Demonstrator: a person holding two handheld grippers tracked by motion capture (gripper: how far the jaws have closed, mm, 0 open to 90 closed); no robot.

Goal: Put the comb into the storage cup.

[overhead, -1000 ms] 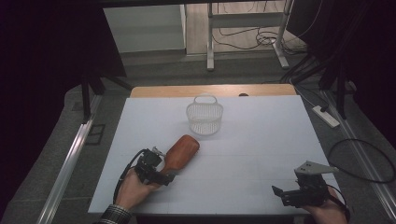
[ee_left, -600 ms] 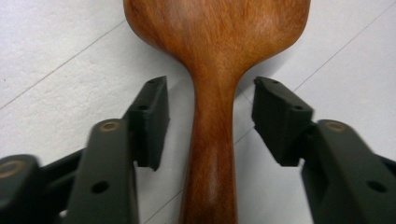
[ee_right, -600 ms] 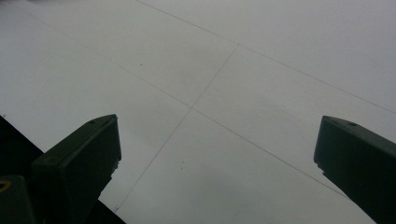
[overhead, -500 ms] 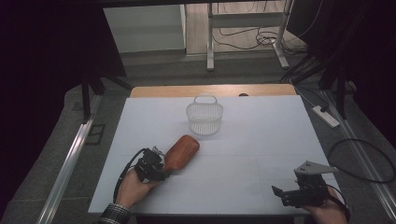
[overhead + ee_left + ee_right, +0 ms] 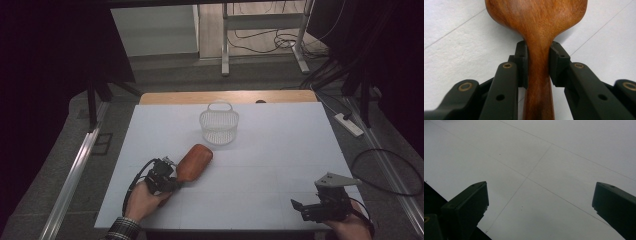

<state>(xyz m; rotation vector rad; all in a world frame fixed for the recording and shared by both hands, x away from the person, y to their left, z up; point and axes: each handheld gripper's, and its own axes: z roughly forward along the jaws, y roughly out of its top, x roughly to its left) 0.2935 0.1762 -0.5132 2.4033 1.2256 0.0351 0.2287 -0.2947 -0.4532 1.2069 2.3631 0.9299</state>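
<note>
Wooden paddle [image 5: 194, 161] lies near-left on the white table [image 5: 280, 150], broad end toward the far wire basket [image 5: 219, 125]. Left gripper [image 5: 537, 62] just closed, pads clamped on its narrow handle. Right gripper [image 5: 300, 208] near-right, jaws apart, empty.

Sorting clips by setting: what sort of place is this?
Probably a lab or workshop recording station: a white-topped table among dark curtains, loose cables and a power strip on the floor.
</note>
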